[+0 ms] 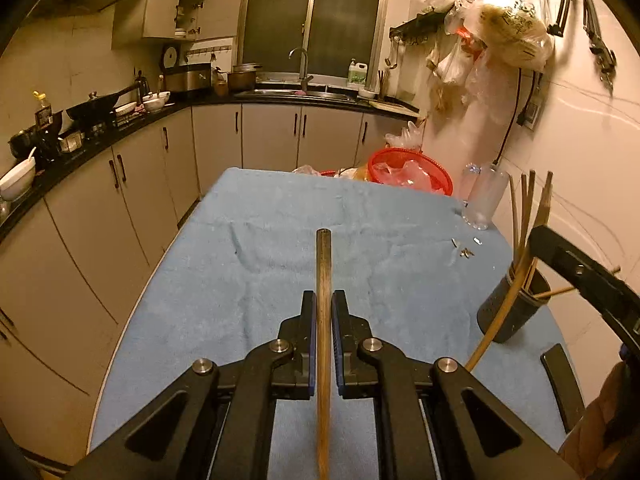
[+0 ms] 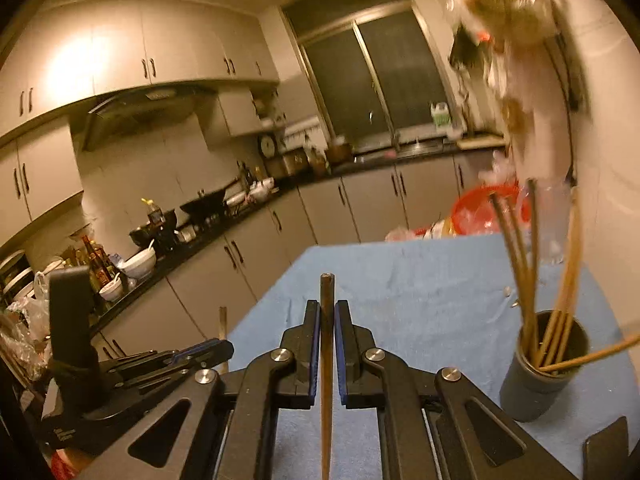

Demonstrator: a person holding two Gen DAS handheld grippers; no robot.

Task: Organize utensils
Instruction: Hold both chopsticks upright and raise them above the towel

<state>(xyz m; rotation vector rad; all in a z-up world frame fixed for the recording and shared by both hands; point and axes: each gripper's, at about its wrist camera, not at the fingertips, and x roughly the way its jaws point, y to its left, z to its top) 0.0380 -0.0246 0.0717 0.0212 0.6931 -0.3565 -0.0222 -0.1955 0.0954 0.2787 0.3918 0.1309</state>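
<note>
My left gripper (image 1: pixel 324 300) is shut on a wooden chopstick (image 1: pixel 323 276) that points forward over the blue table cloth (image 1: pixel 256 256). My right gripper (image 2: pixel 327 308) is shut on another wooden chopstick (image 2: pixel 327 320), above the cloth (image 2: pixel 400 296). A dark cylindrical holder (image 2: pixel 542 376) with several chopsticks stands to the right of my right gripper; it also shows in the left wrist view (image 1: pixel 508 312). The left gripper's body (image 2: pixel 132 372) shows at the left of the right wrist view. The right gripper's body (image 1: pixel 588 276) shows at the right edge of the left wrist view.
A red basket (image 1: pixel 408 172) with plastic bags stands at the table's far edge, with clear bottles (image 1: pixel 482 196) beside it. Small metal bits (image 1: pixel 464 250) lie on the cloth. A dark flat object (image 1: pixel 560 384) lies at the table's right edge. Kitchen counters run along the left.
</note>
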